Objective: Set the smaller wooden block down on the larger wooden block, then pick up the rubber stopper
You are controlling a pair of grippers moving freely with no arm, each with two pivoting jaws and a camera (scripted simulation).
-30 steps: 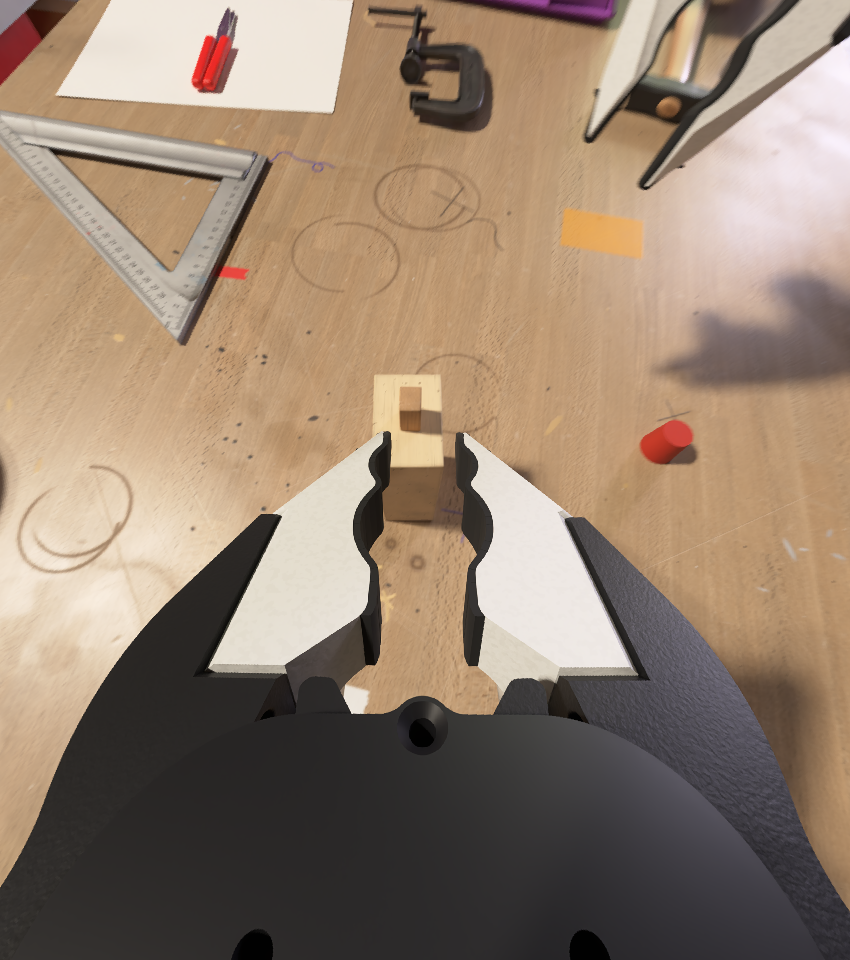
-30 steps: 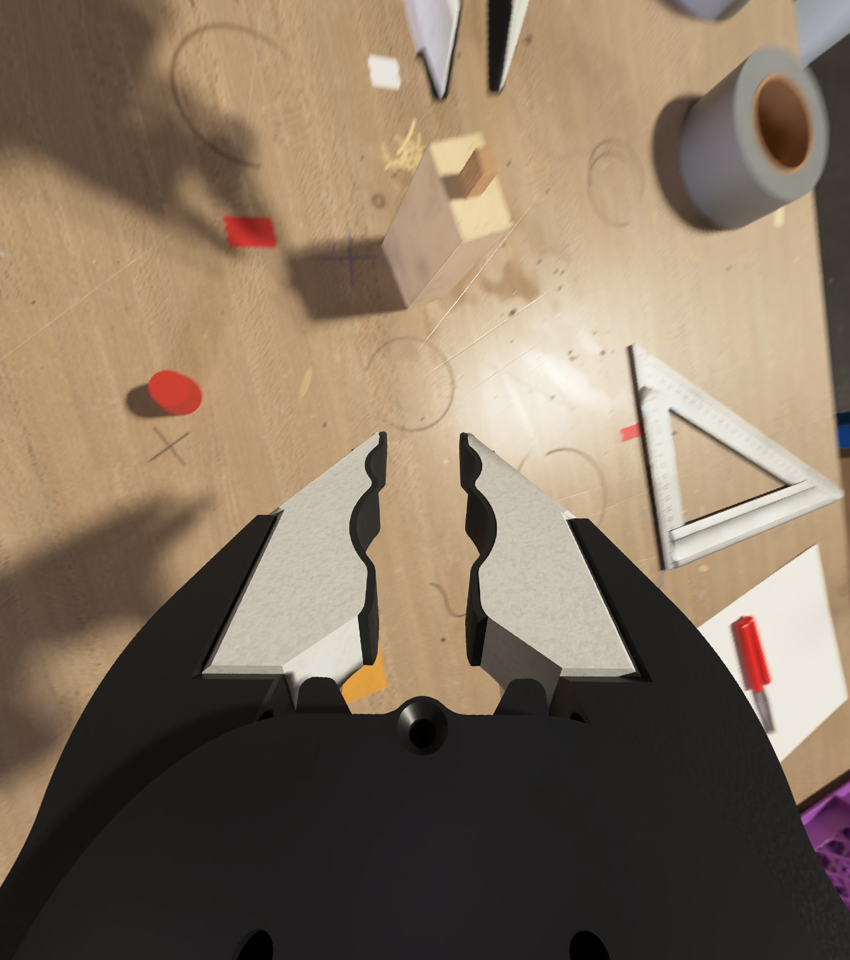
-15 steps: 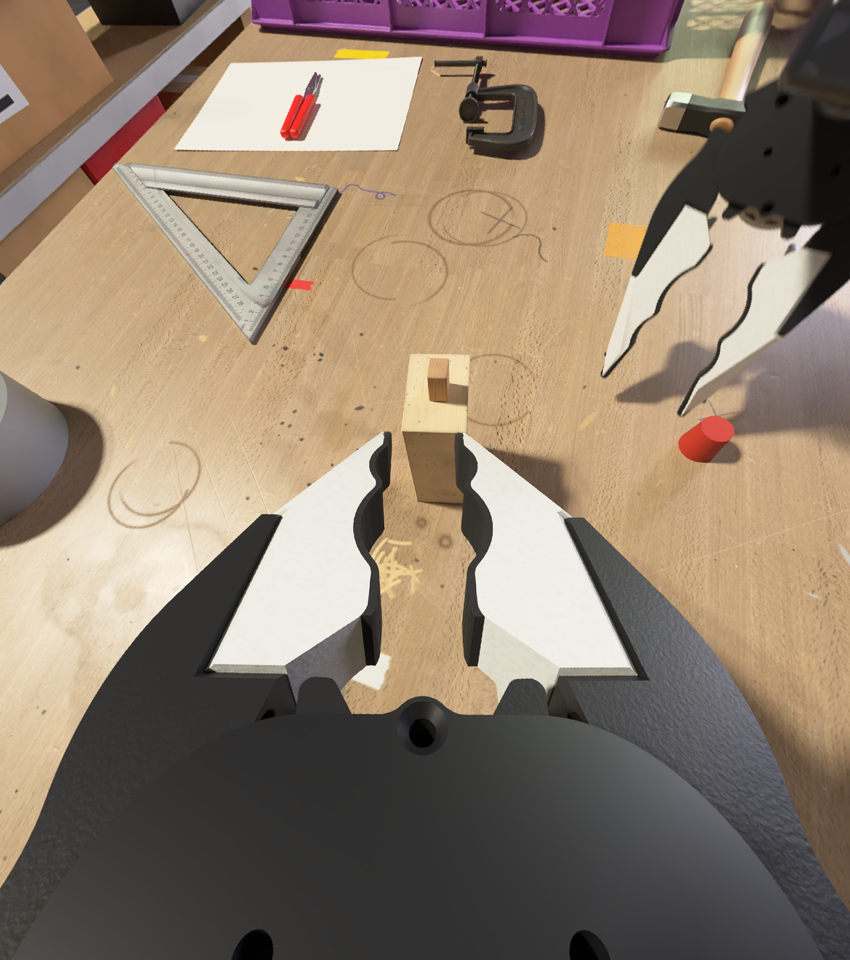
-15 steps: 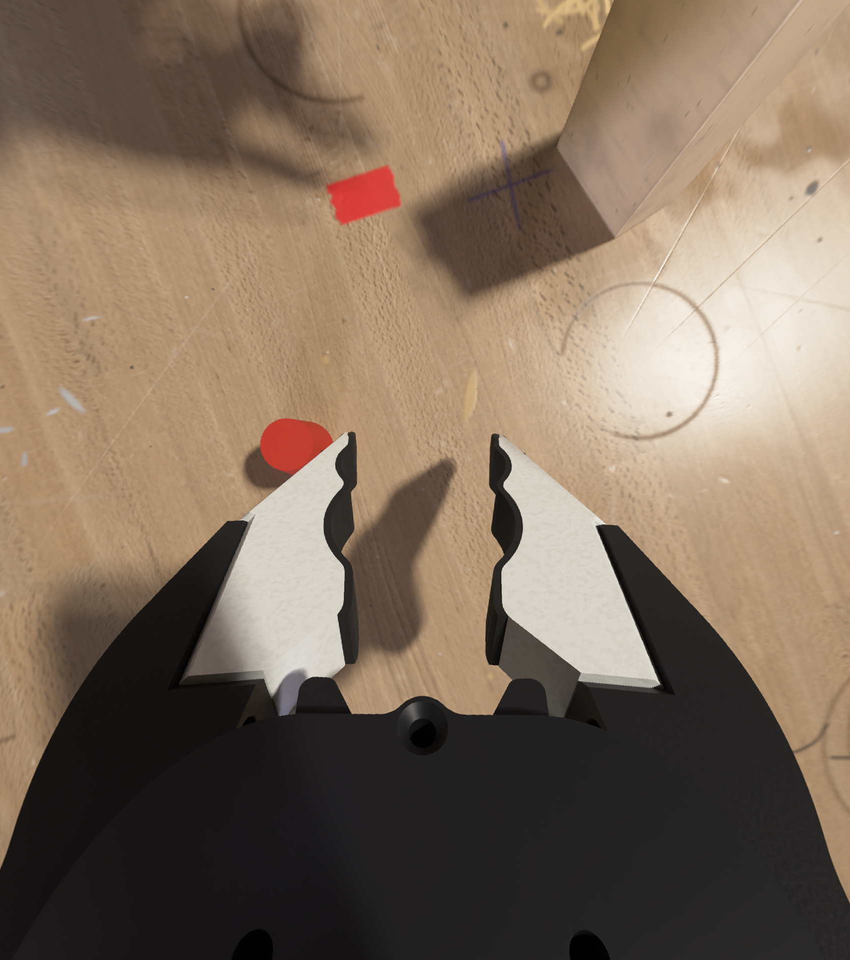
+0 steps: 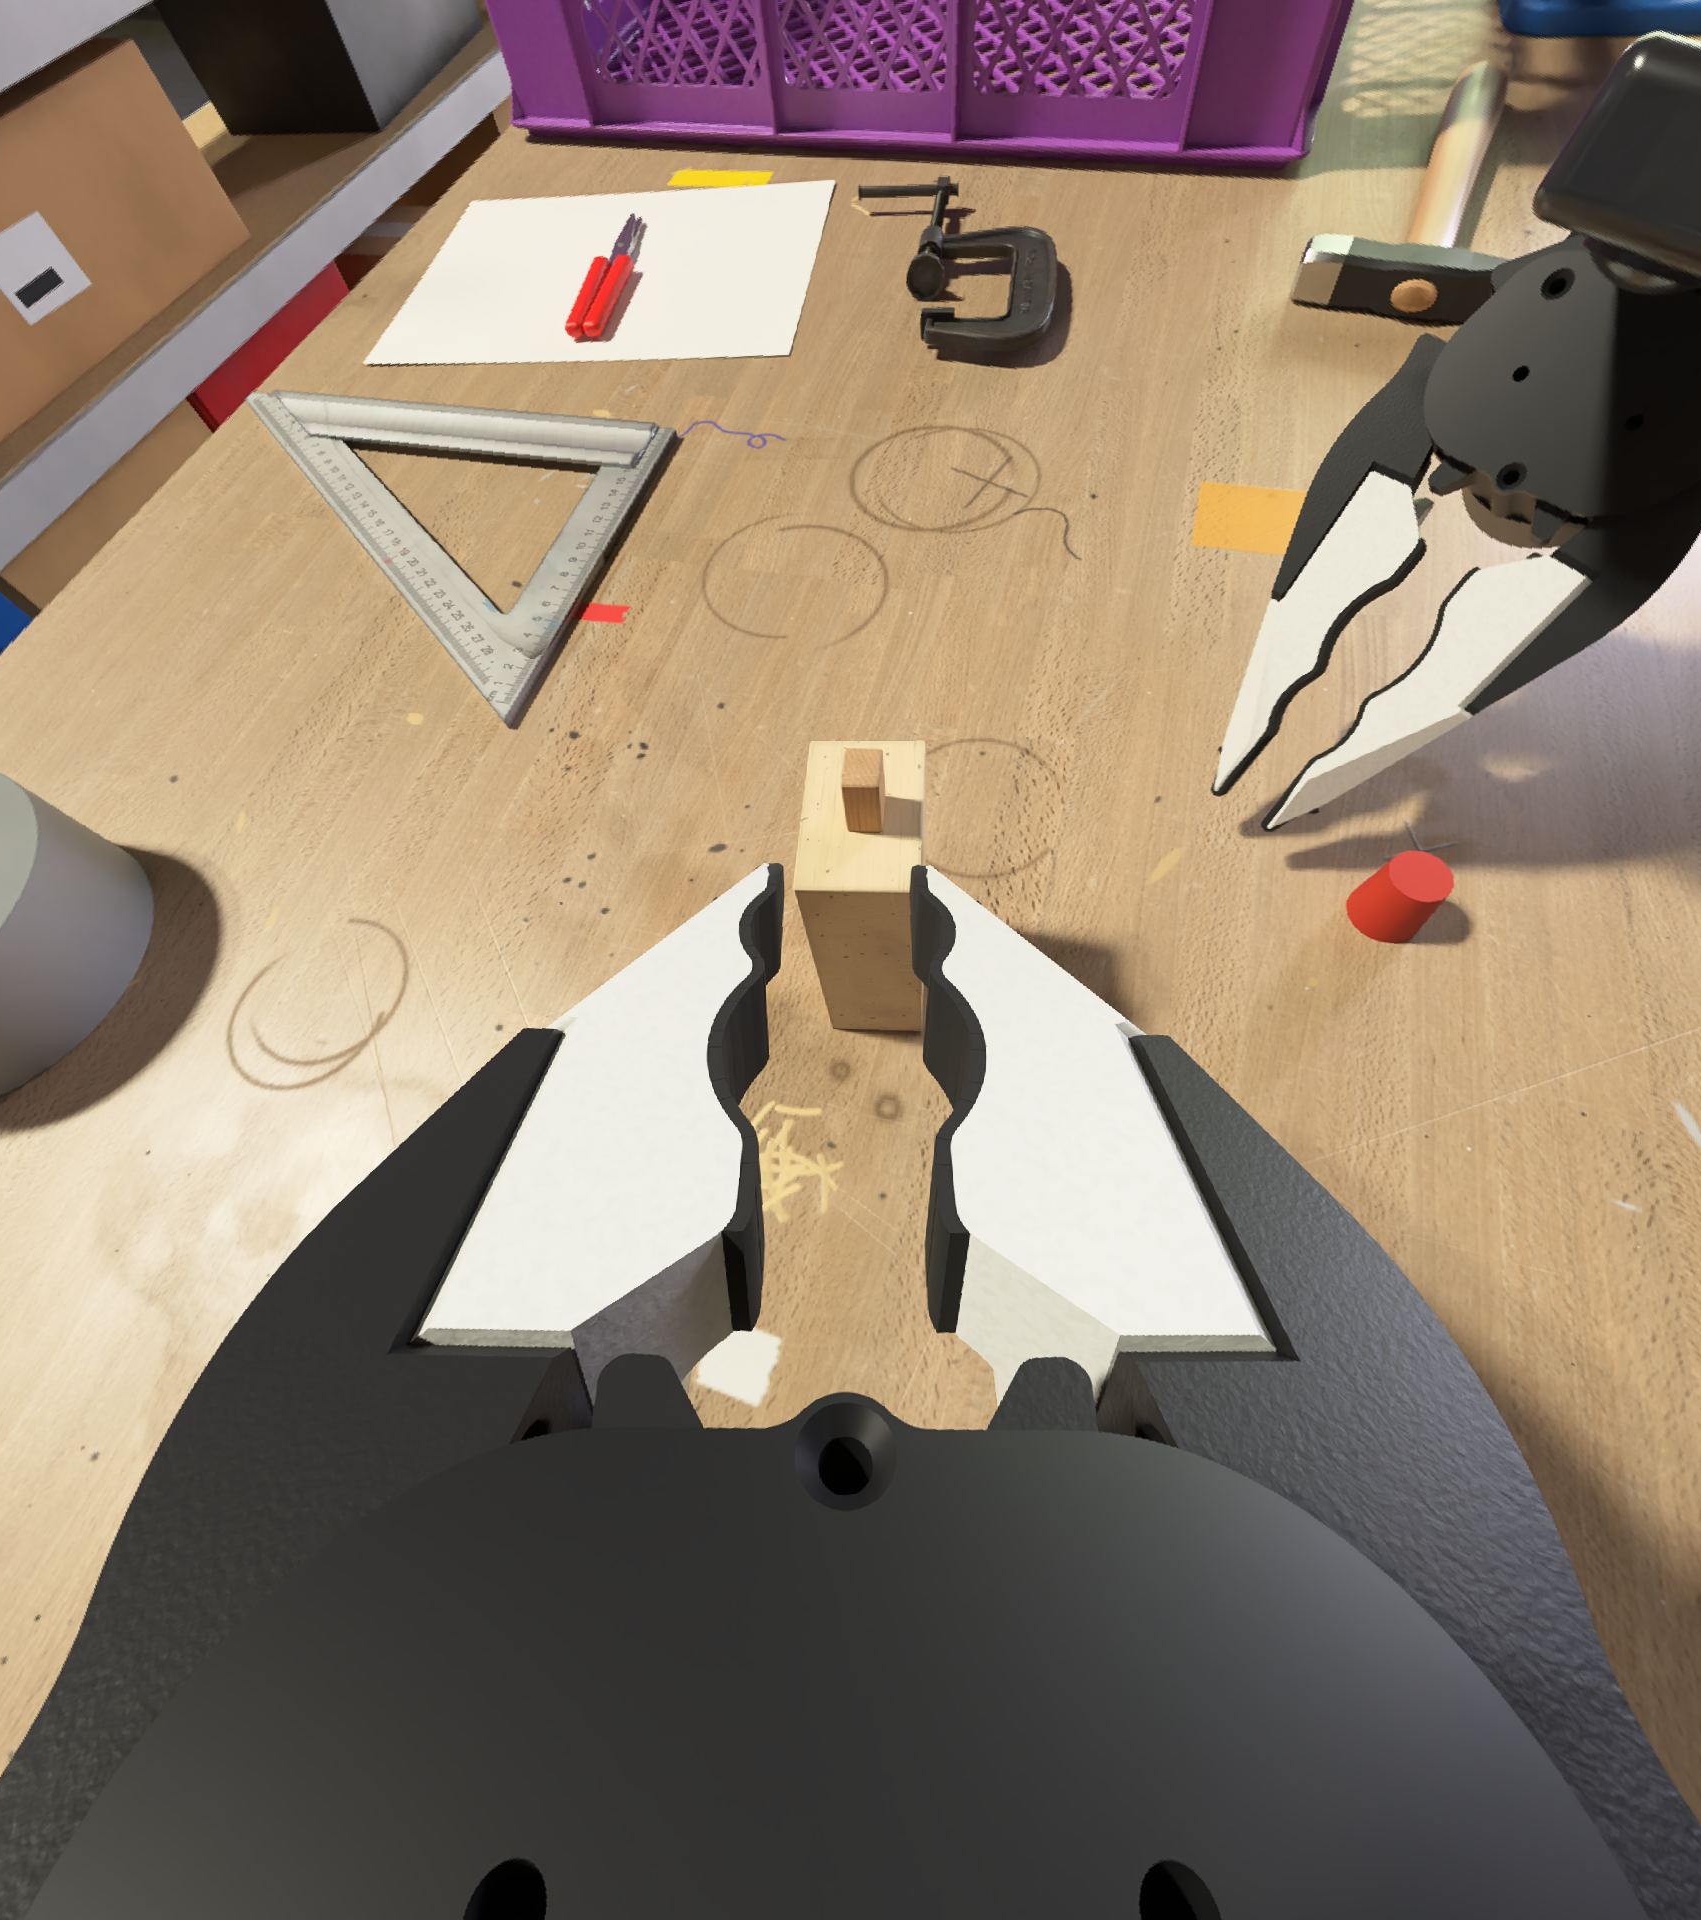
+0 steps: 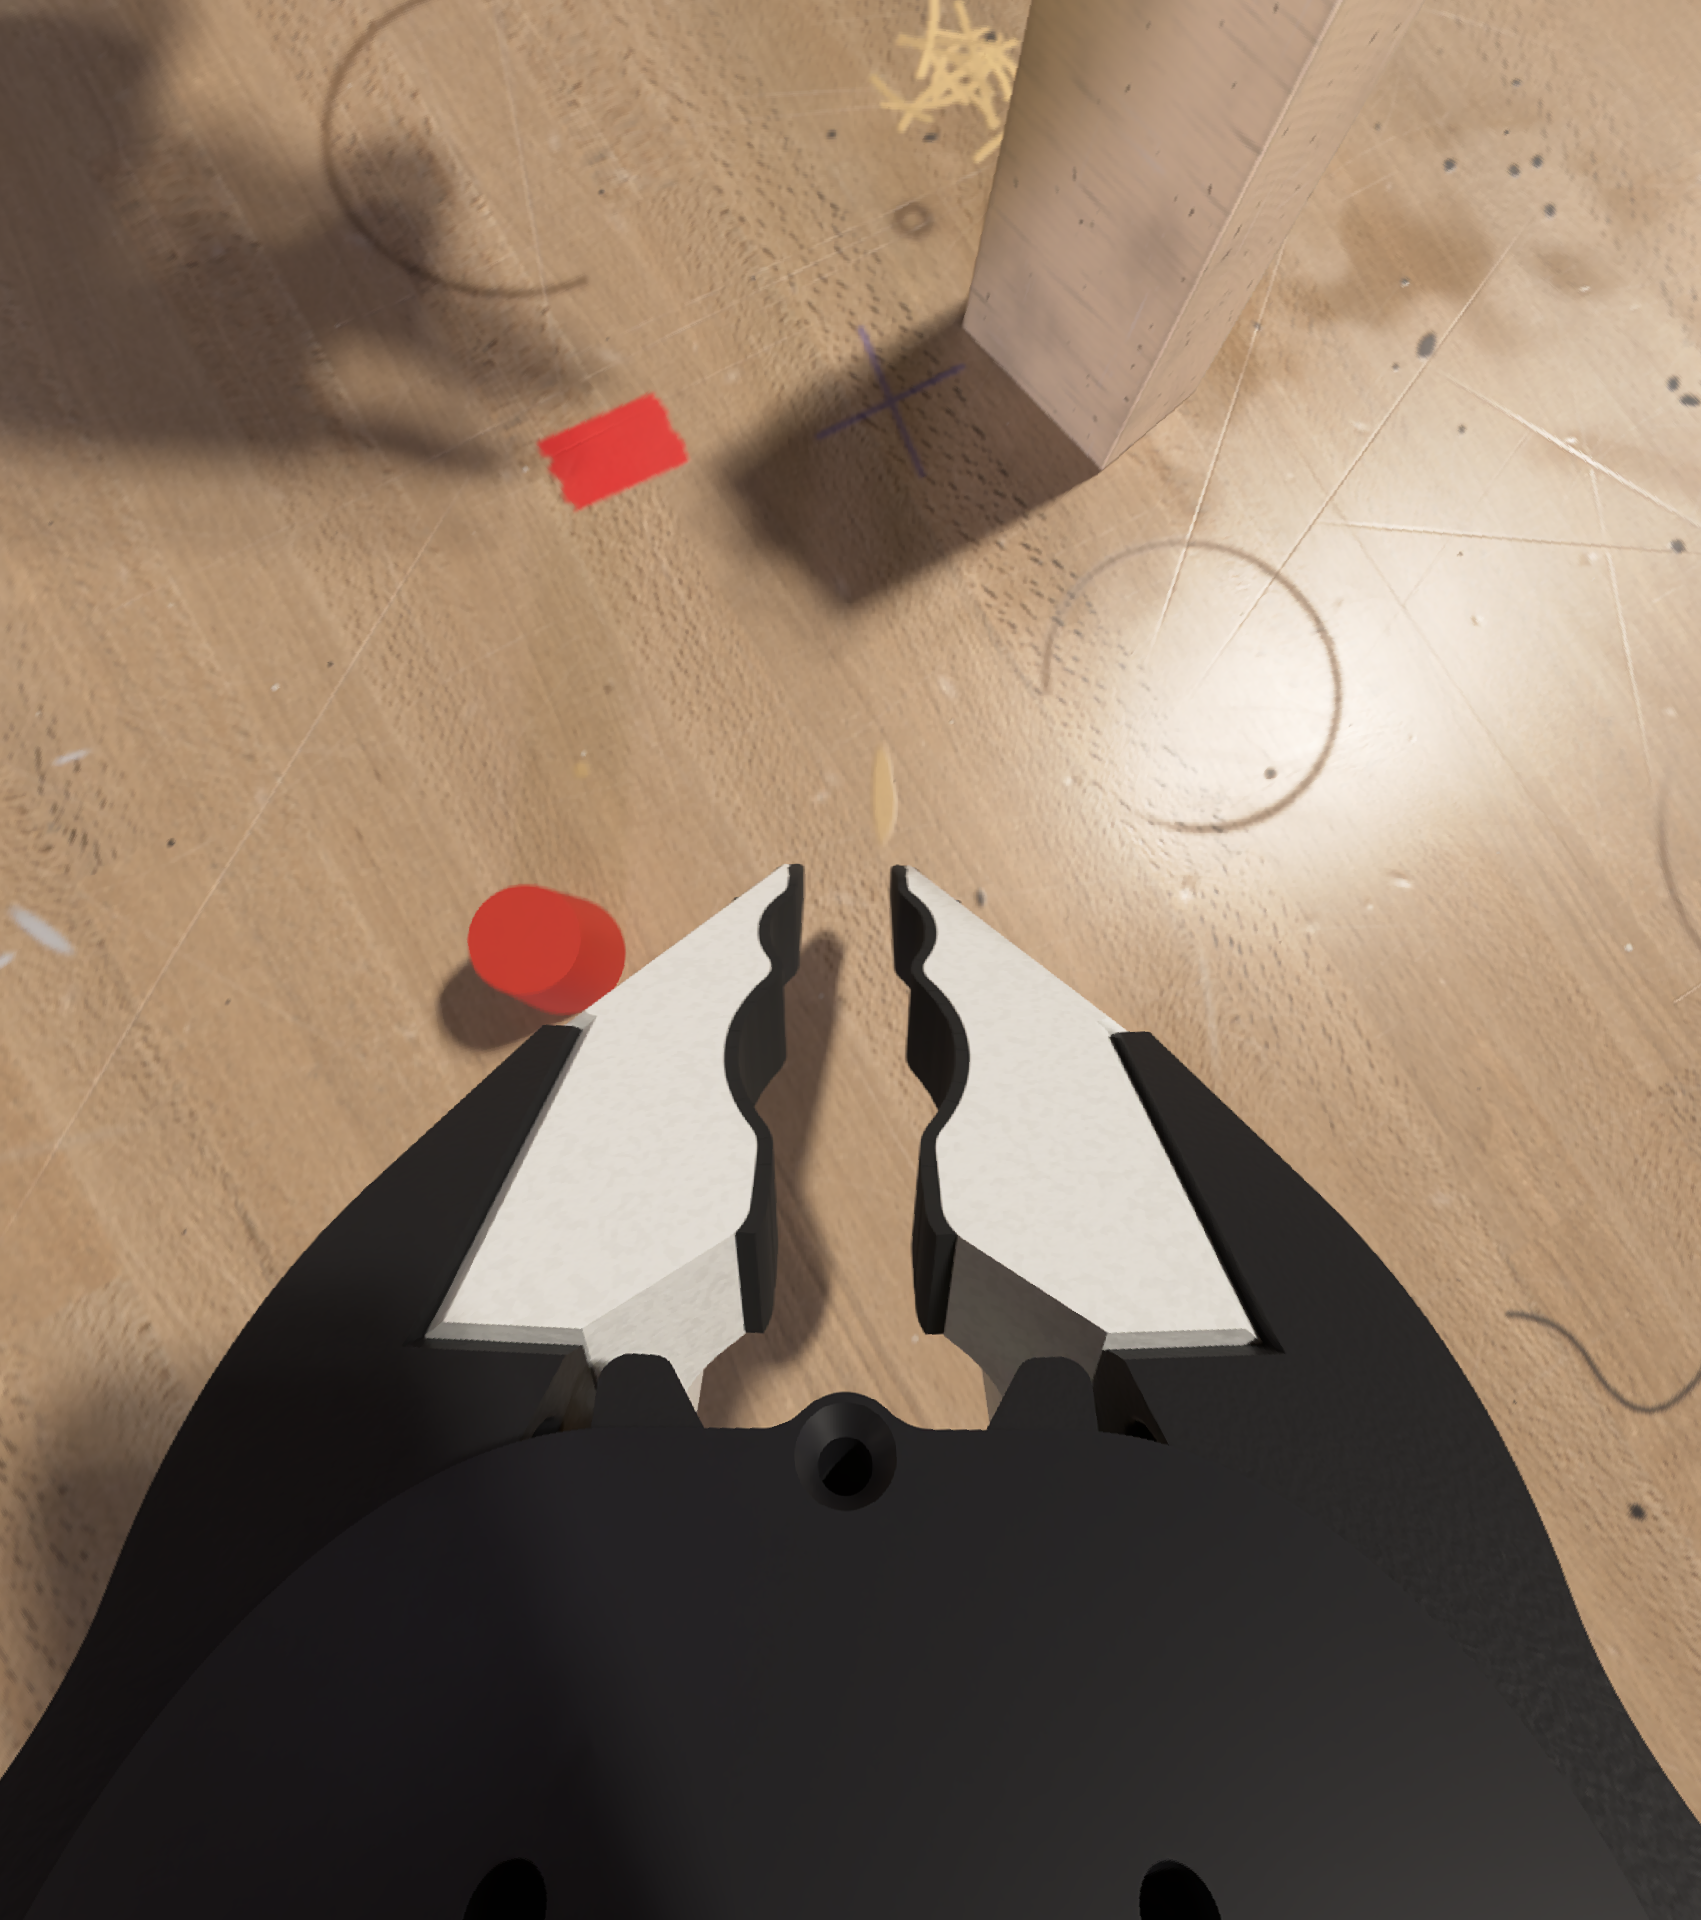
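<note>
Right hand-held gripper (image 6: 847,883) now hangs low over the worktop (image 6: 202,675), tips narrowed to a slim gap with nothing between them; half a second ago the same fingers stood wider apart. Rubber stopper (image 6: 545,961) sits just beside the outer edge of the gripper's left finger (image 6: 638,1091), outside the gap, so the narrowing has caught nothing. From the left wrist view the stopper (image 5: 1399,896) lies on the worktop just below and beyond those tips, apart from them. Left hand-held gripper (image 5: 847,883) is released and has drawn back over the last second: more of the worktop shows now, the grey tape roll (image 5: 4,935) included. Smaller wooden block (image 5: 862,790) rests on top of the larger wooden block (image 5: 861,914), upright, toward the far end, no finger touching either. Judgement: step 1 looks done; step 2 is in hand but misaligned. Right gripper likely needs to reopen and shift sideways toward the stopper before closing. Risk: finger edge nudging the stopper so it rolls away.
</note>
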